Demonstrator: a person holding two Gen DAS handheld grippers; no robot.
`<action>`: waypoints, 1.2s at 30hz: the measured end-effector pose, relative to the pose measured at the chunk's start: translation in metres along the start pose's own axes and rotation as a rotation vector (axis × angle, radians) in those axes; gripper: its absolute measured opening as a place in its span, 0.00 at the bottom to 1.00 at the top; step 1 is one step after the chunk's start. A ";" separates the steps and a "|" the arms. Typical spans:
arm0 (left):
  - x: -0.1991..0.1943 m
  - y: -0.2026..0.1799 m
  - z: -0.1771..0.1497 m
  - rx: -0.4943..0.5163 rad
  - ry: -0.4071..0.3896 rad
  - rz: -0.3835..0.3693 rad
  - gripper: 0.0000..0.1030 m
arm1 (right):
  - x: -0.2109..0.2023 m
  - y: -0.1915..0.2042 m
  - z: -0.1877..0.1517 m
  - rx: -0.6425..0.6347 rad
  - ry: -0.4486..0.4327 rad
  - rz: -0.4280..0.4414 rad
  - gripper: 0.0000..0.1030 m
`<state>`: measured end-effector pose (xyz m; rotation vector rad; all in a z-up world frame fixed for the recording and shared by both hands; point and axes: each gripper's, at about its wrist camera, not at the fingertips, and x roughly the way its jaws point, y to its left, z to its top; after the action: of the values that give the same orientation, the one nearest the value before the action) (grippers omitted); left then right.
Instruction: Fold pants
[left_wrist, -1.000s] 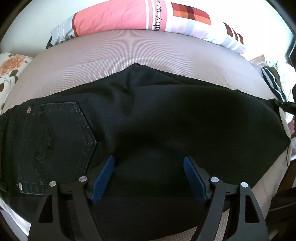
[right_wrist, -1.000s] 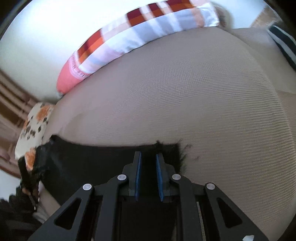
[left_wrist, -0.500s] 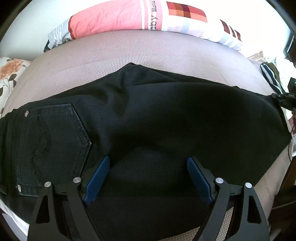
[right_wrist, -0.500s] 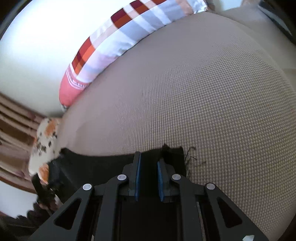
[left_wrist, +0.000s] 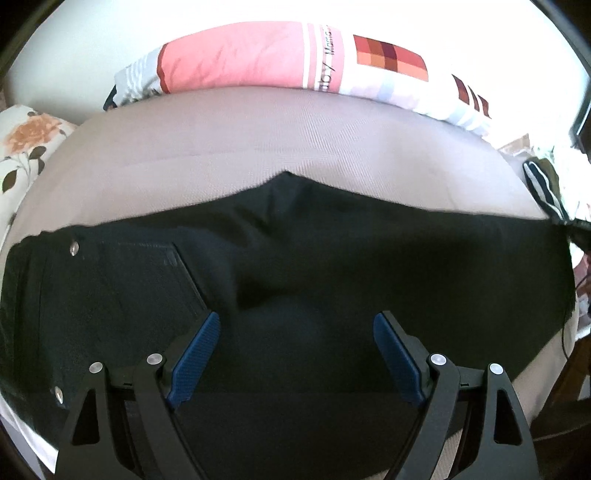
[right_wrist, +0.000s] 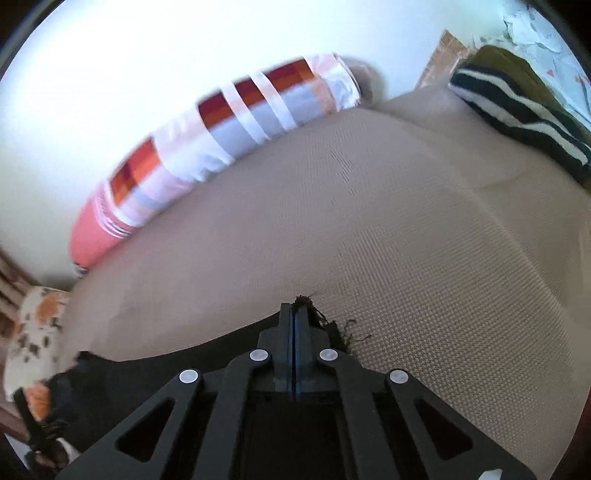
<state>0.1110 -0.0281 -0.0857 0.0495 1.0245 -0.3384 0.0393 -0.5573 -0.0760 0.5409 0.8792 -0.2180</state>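
Observation:
Black pants (left_wrist: 332, 258) lie spread across a beige bed (left_wrist: 295, 129), folded lengthwise, with the back pocket (left_wrist: 122, 288) at the left and the leg ends at the right. My left gripper (left_wrist: 295, 332) is open and hovers over the middle of the pants. My right gripper (right_wrist: 294, 314) is shut on the frayed hem of the pants (right_wrist: 332, 328) and holds it just above the bed (right_wrist: 406, 240). The rest of the pants (right_wrist: 166, 369) trails left below it.
A long pink and checked pillow (left_wrist: 295, 59) lies along the far edge by the wall. A floral pillow (left_wrist: 26, 147) is at the left. Striped dark clothing (right_wrist: 517, 99) lies at the right end of the bed.
My right gripper has closed fully on the pants hem and lifted it, tilting the view. My left gripper has drawn back a little and stayed open.

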 end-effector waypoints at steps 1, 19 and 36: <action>0.004 0.004 0.002 -0.002 0.004 0.007 0.82 | 0.008 -0.003 0.000 0.014 0.016 -0.012 0.00; -0.001 0.039 0.015 -0.012 -0.081 -0.031 0.82 | -0.015 0.072 -0.013 -0.063 0.096 -0.126 0.27; -0.031 0.140 -0.008 -0.217 -0.150 0.173 0.82 | 0.126 0.419 -0.112 -0.737 0.534 0.458 0.32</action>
<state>0.1317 0.1142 -0.0802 -0.0819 0.8964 -0.0706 0.2096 -0.1385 -0.0813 0.0855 1.2345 0.6806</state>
